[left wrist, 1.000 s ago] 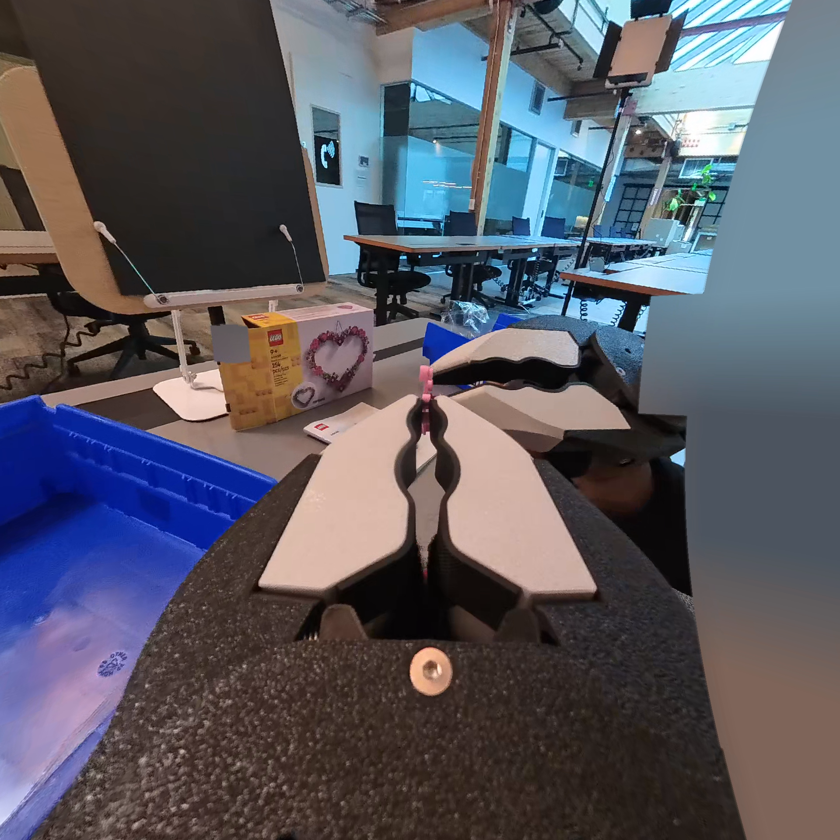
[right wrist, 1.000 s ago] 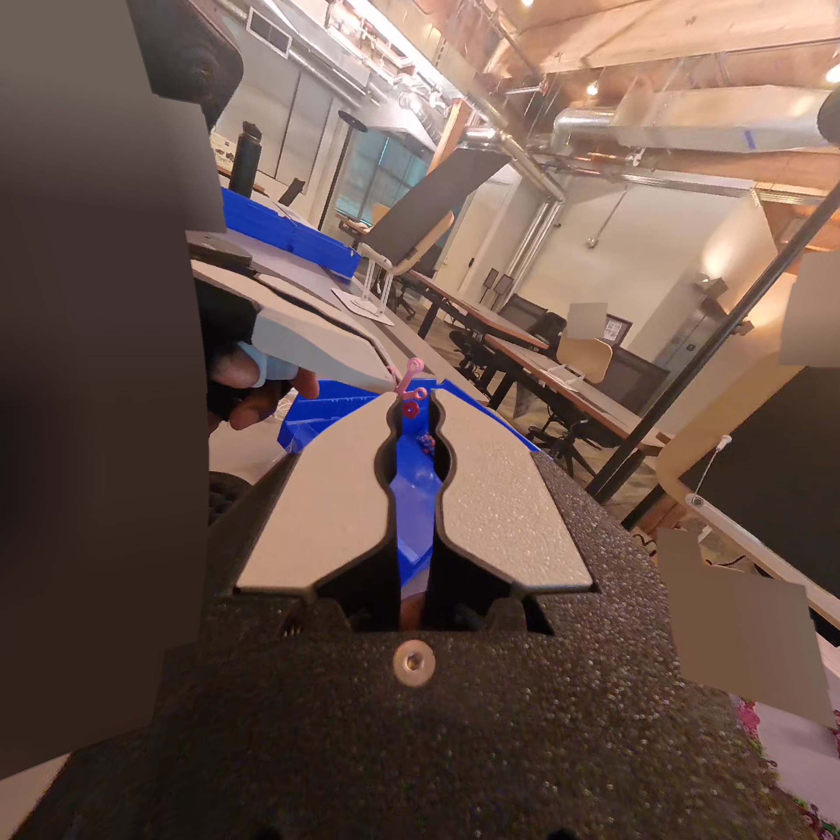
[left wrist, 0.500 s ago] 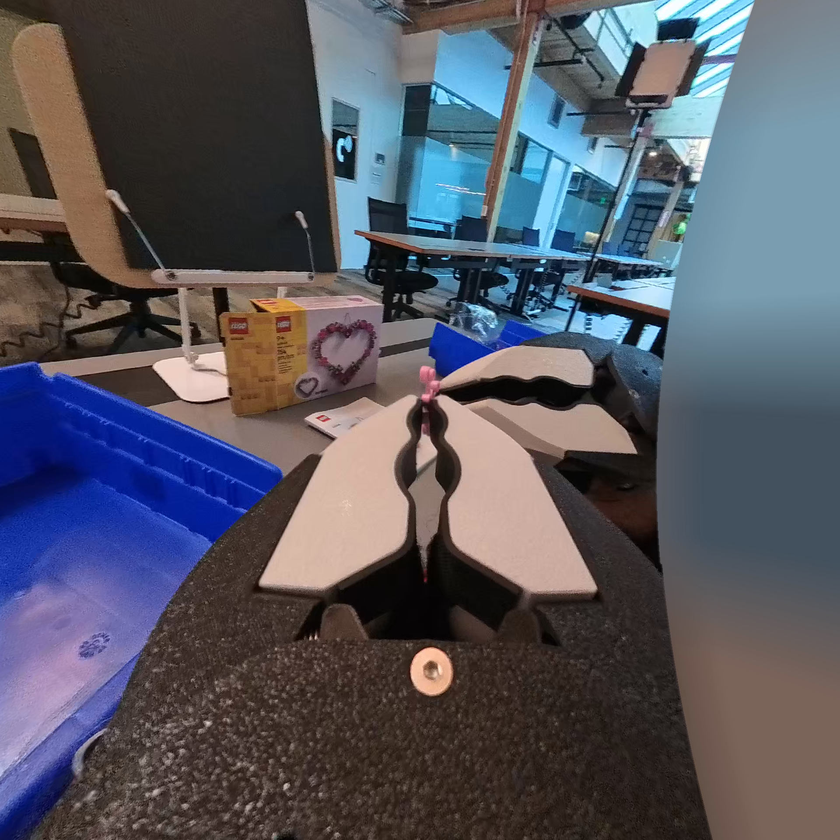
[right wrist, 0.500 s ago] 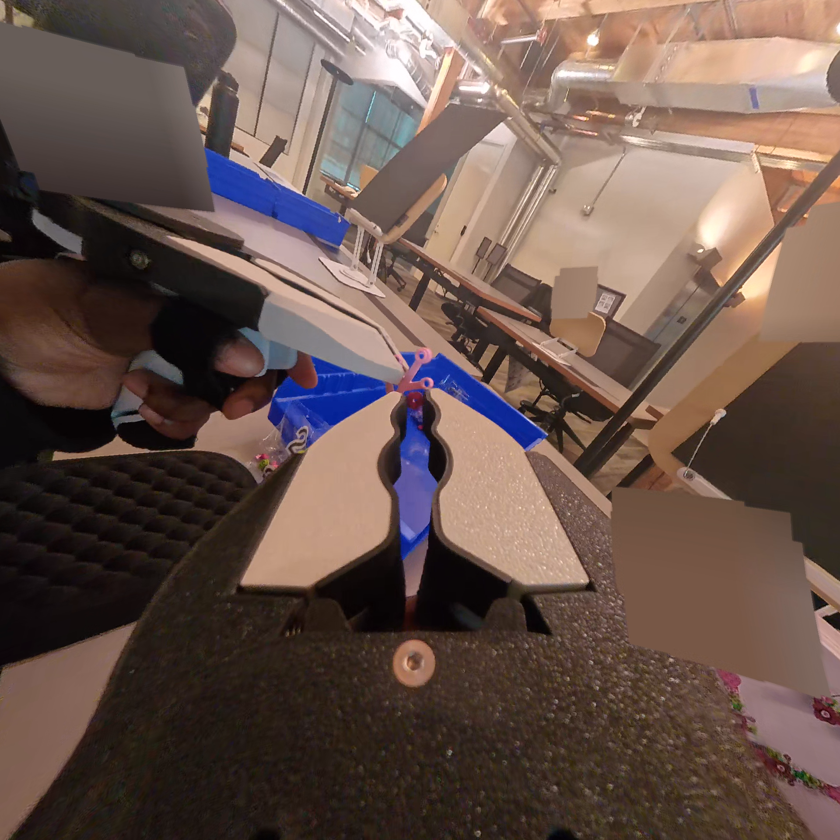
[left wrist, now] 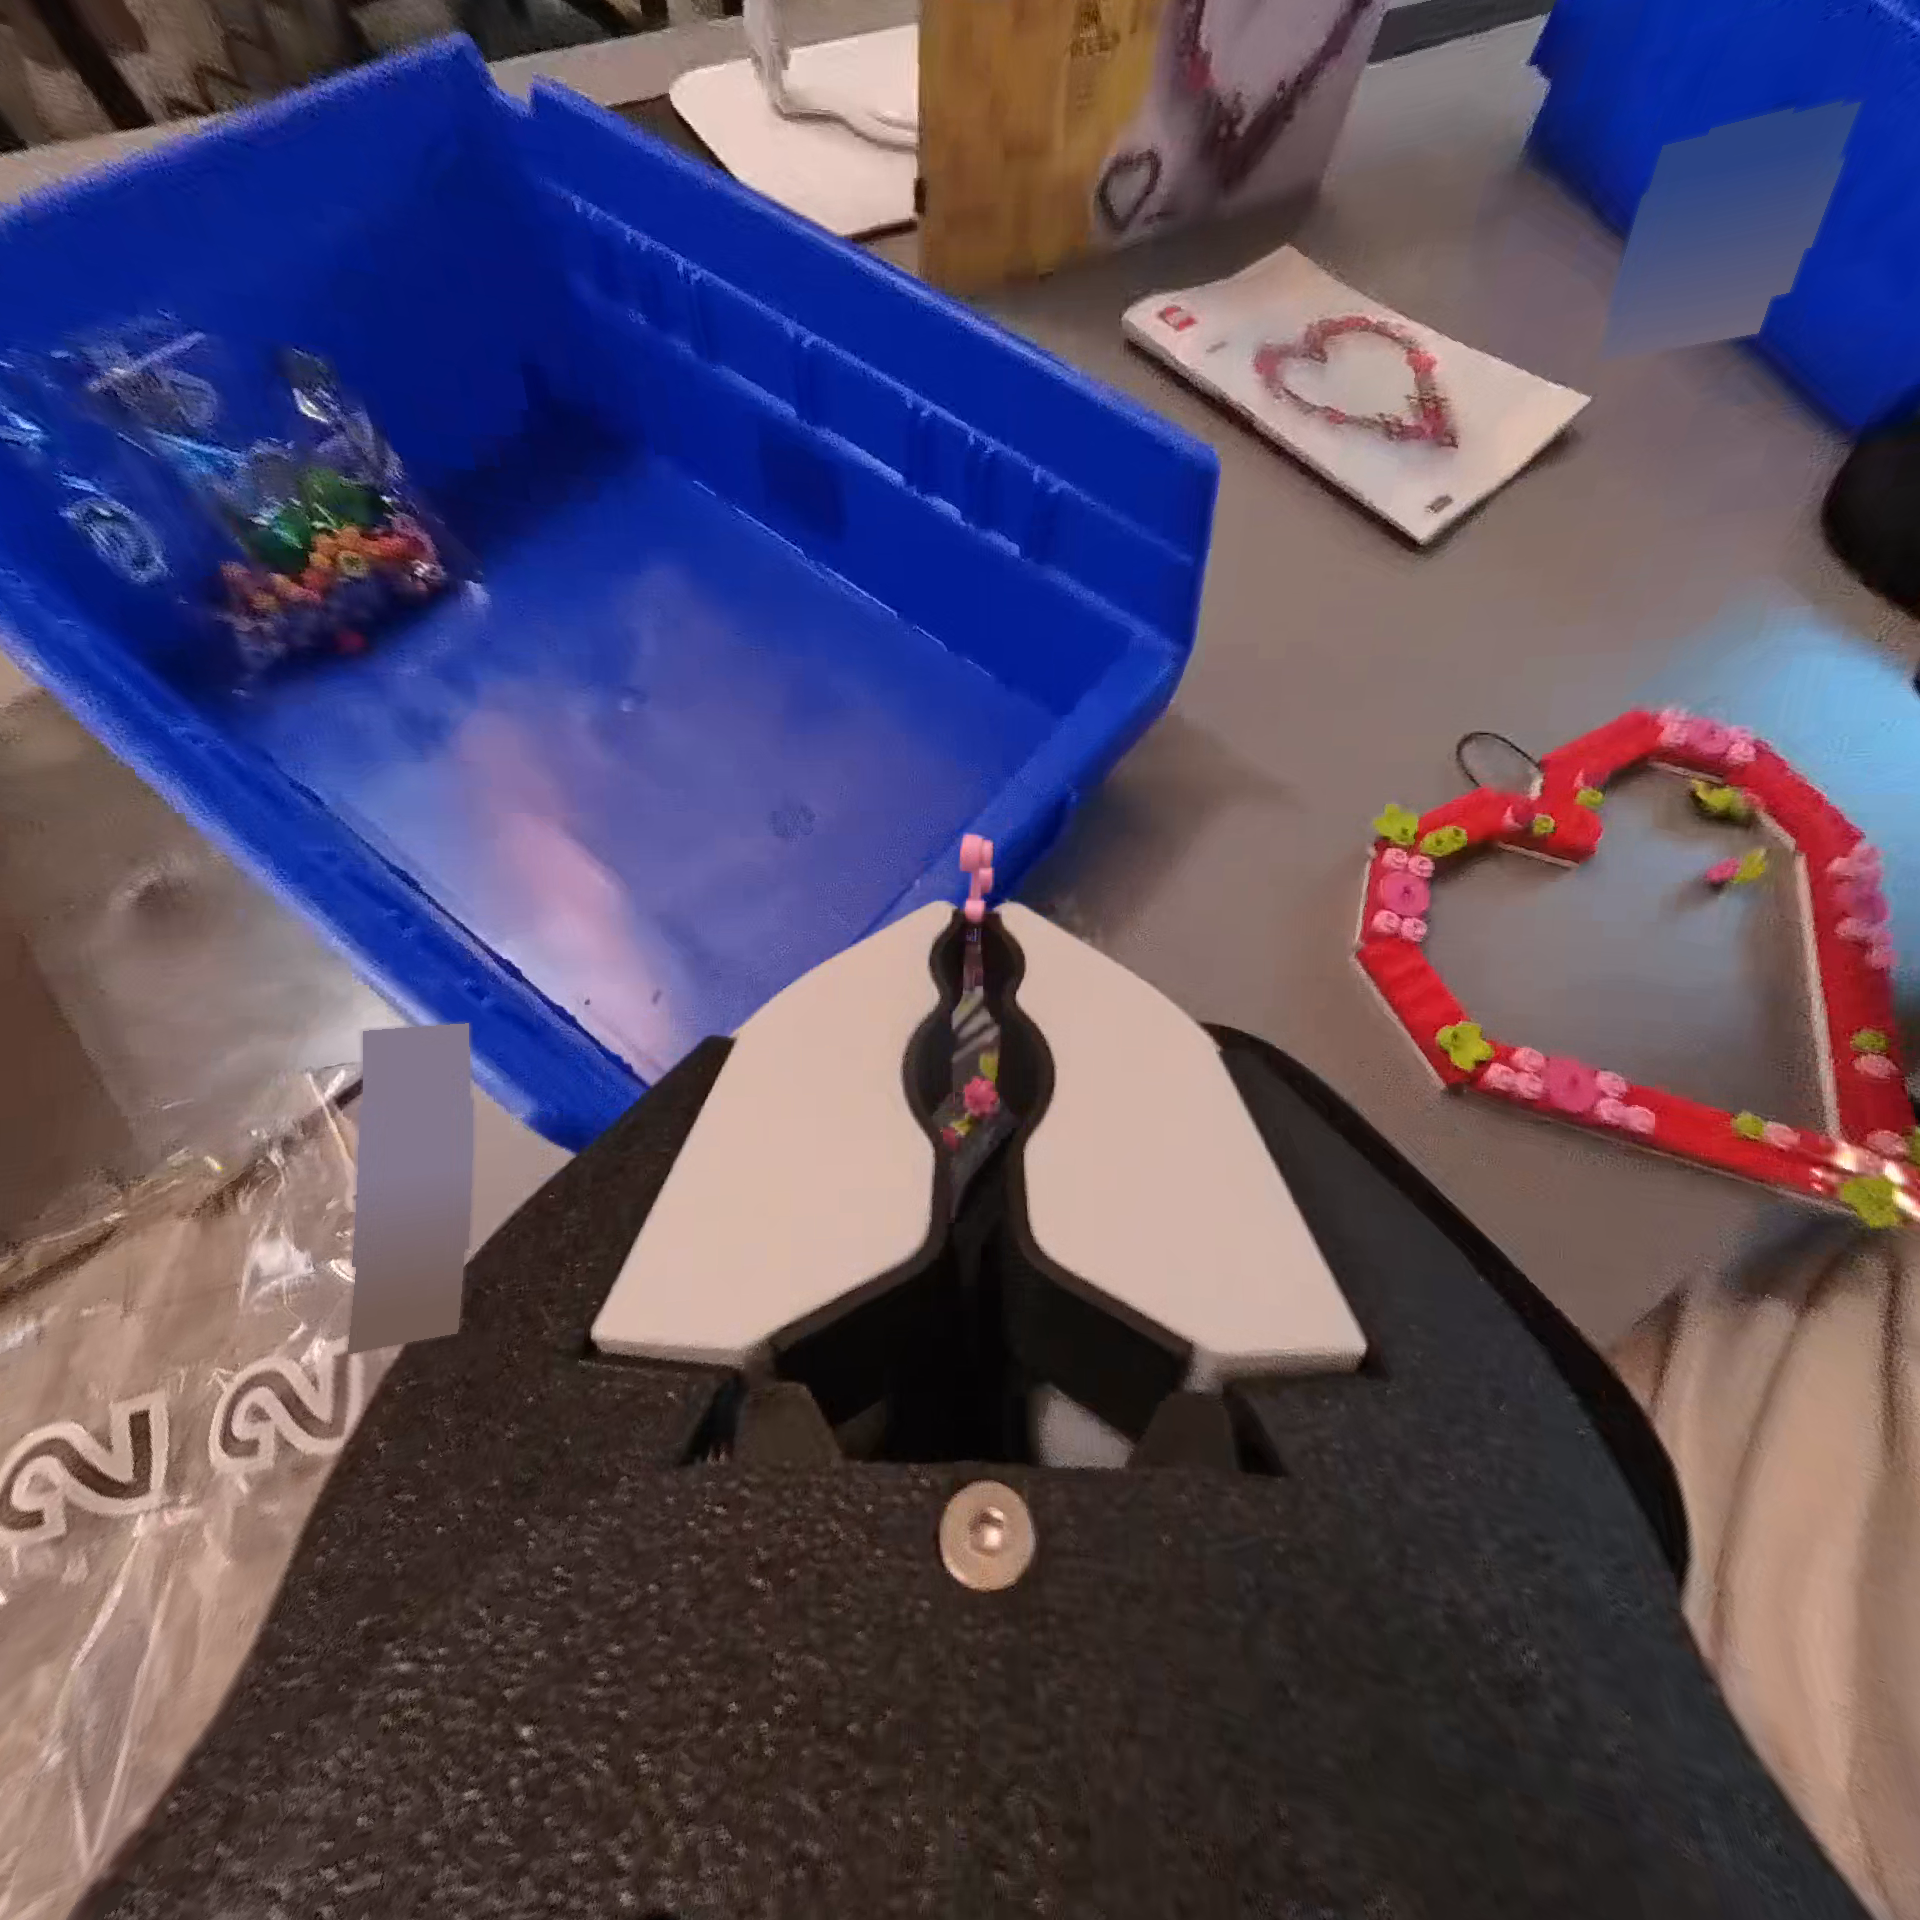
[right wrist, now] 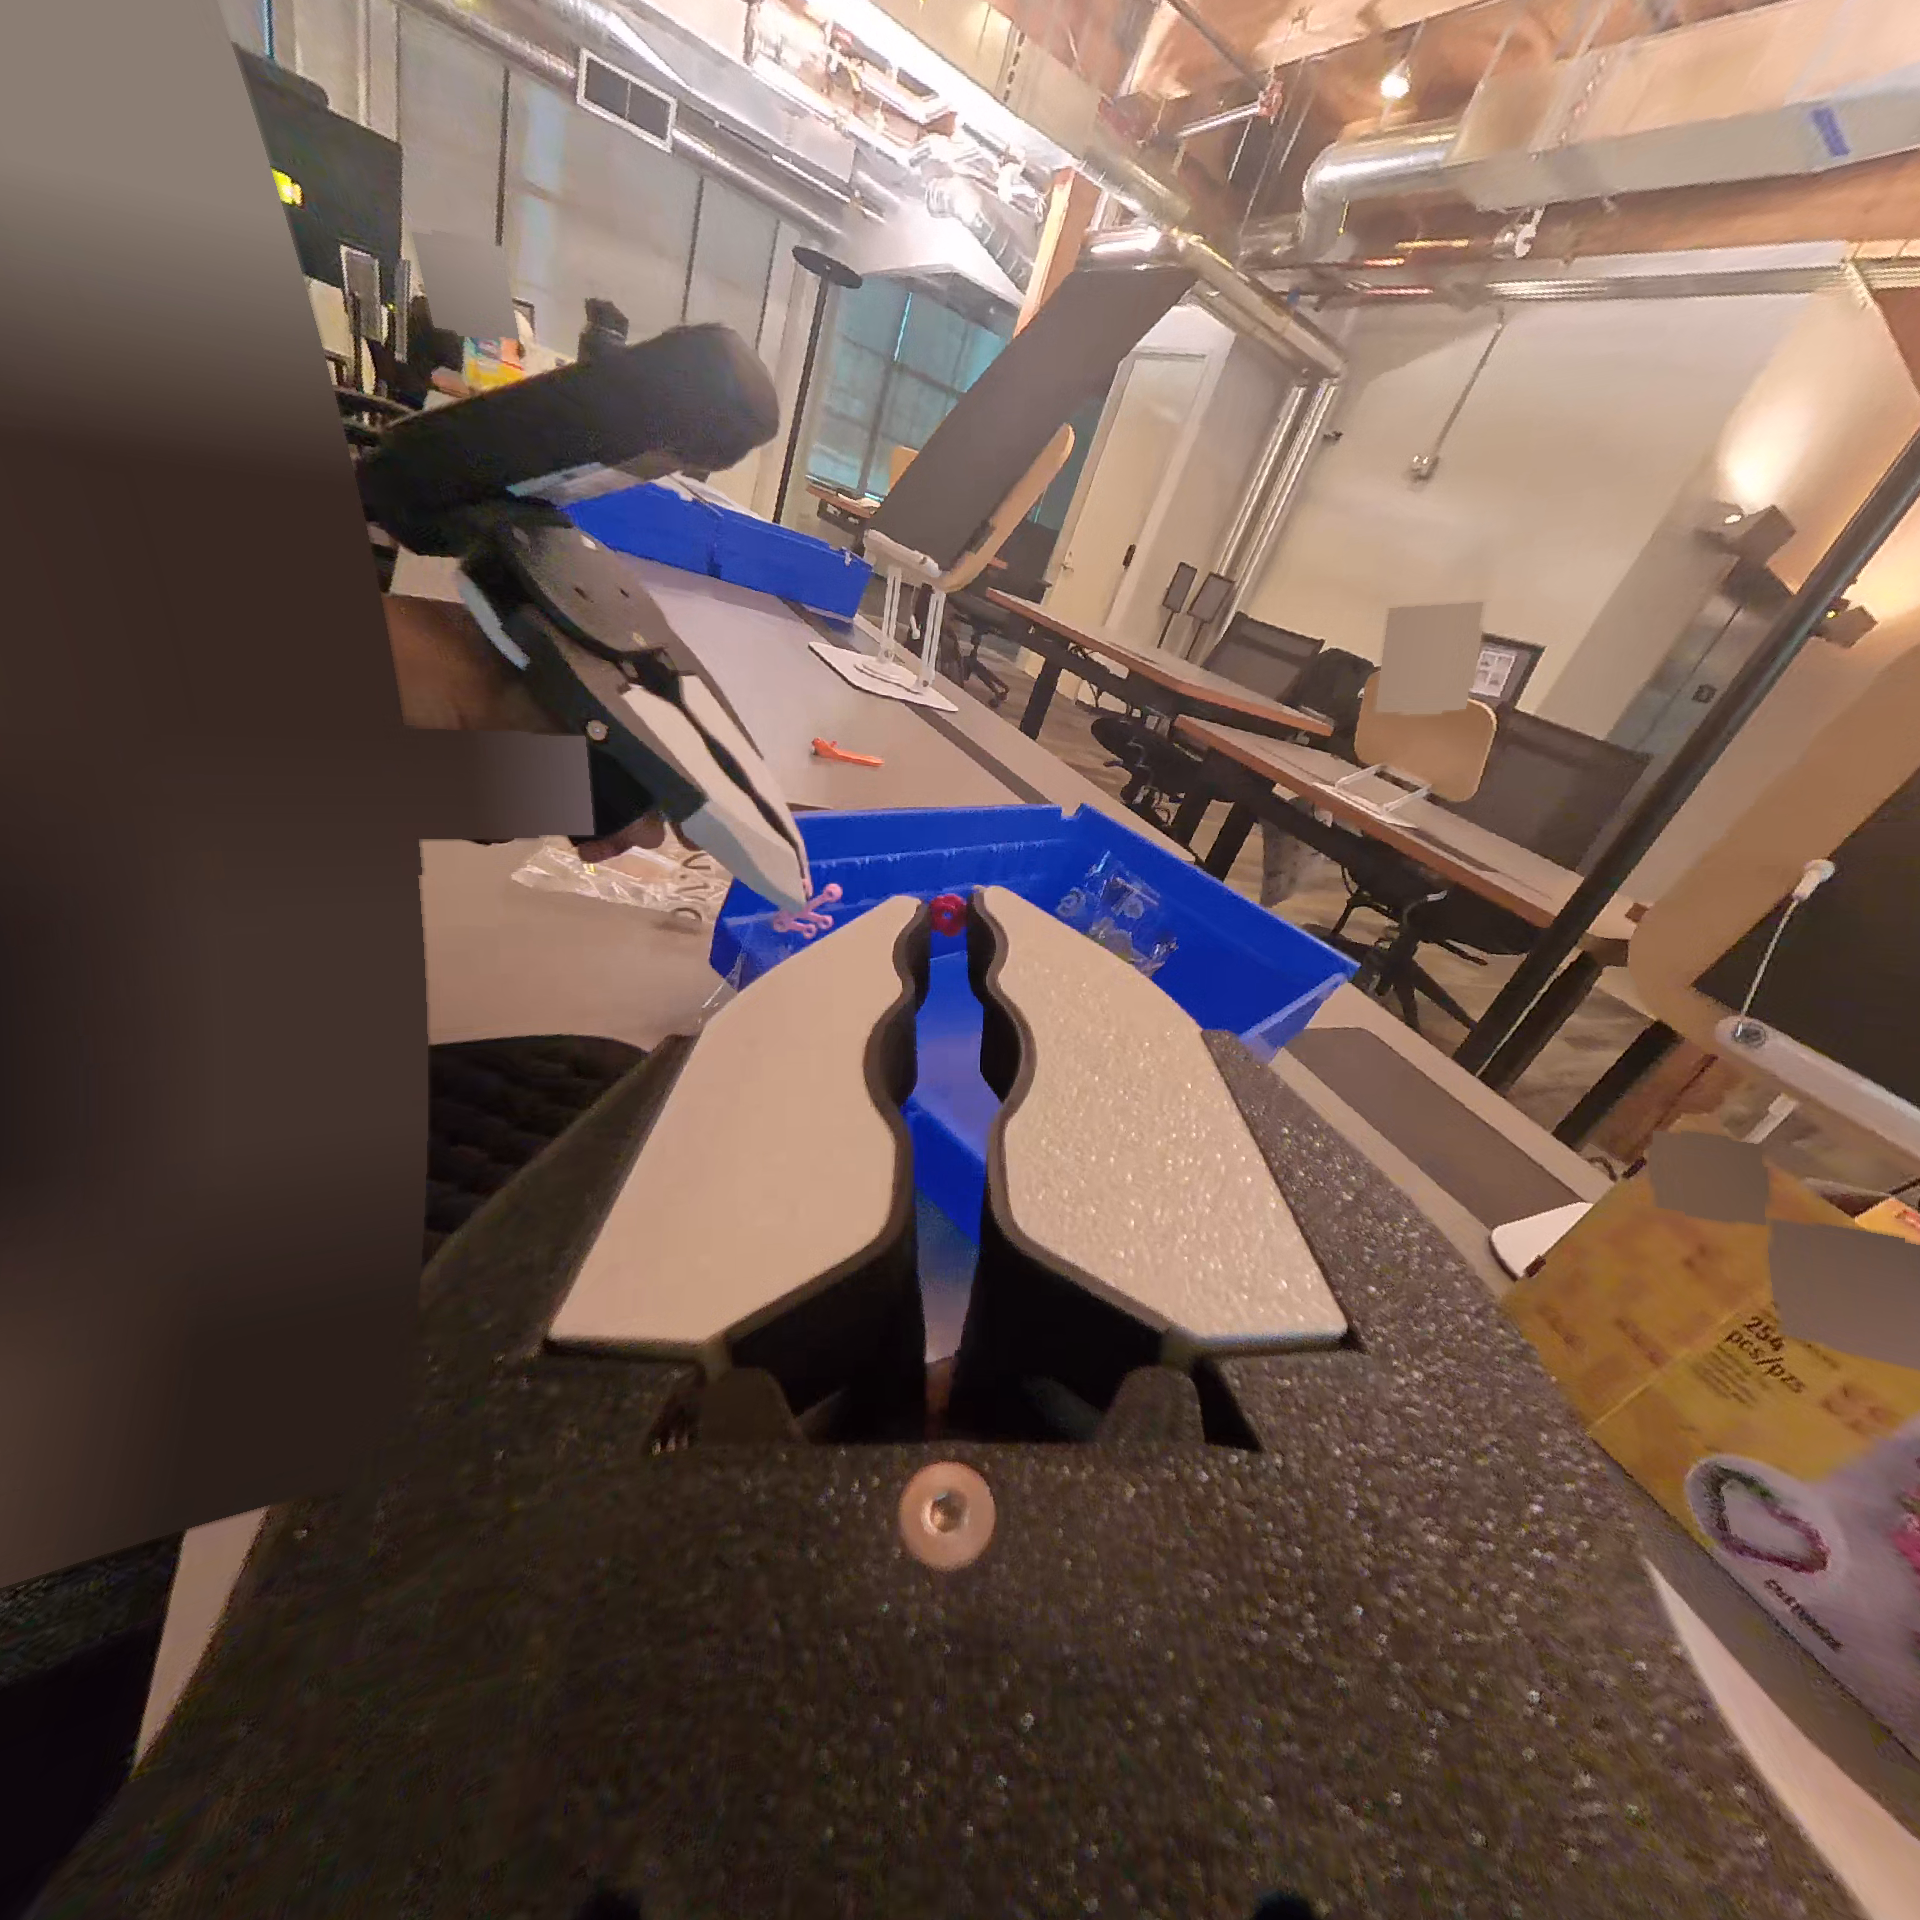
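Observation:
My left gripper [left wrist: 977, 914] is shut on a small pink stem piece [left wrist: 976, 871] that sticks out past its tips, above the near wall of a blue bin [left wrist: 1091, 665]. It also shows in the right wrist view [right wrist: 795, 899], tilted down with the pink stem piece [right wrist: 808, 918] at its tip. My right gripper [right wrist: 945, 914] is shut on a small red round piece [right wrist: 944, 912], held in the air to the right of the left gripper's tip, apart from it. A red heart-shaped brick frame [left wrist: 1621, 956] with pink and green flowers lies flat on the grey table.
The blue bin [right wrist: 1195, 956] holds a clear bag of small coloured pieces [left wrist: 312, 540]. A booklet [left wrist: 1351, 395] and a yellow-and-white toy box [left wrist: 1122, 125] lie behind the heart. Crumpled clear bags [left wrist: 156, 1403] lie at the near left. Another blue bin [left wrist: 1714, 187] stands far right. Tip to tip, the grippers are about 15 cm apart.
The two grippers were tip to tip; now they have come apart. The left gripper has swung down over the table with the pink stem. The red piece stays in the right gripper.

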Tool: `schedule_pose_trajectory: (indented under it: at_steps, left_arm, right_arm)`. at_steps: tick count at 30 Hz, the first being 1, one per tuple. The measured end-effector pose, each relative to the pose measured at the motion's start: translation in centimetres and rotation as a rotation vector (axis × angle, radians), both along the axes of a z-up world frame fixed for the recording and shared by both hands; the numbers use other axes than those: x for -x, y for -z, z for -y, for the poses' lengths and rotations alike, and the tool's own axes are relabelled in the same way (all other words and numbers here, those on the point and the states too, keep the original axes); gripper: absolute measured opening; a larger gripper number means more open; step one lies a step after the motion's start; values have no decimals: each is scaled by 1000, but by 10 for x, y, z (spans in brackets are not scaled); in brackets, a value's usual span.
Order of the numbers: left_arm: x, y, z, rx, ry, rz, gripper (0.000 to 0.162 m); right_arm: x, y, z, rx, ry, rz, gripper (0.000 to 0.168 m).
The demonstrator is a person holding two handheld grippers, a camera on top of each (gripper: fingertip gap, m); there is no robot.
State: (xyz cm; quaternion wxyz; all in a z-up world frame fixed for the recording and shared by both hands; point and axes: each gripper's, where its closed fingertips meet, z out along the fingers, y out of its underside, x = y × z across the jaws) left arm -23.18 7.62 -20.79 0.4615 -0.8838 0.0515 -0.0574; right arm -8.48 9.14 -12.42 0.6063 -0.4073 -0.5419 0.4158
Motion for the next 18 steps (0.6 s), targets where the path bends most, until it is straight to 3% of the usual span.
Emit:
schedule_pose_trajectory:
  at_steps: [3,12,15,18]
  left_arm:
    - [2,-6,-9,-28,47,-25,2]
    - [5,17,-6,127,275,-37,8]
    - [8,22,-6,139,293,-53,20]
    - [16,22,-7,136,256,-48,22]
  right_arm:
    - [-1,6,0,-1,8,18,7]
    - [2,12,-1,-5,-19,90,7]
    - [16,17,7,18,-112,165,6]
    - [41,24,20,67,-287,291,7]
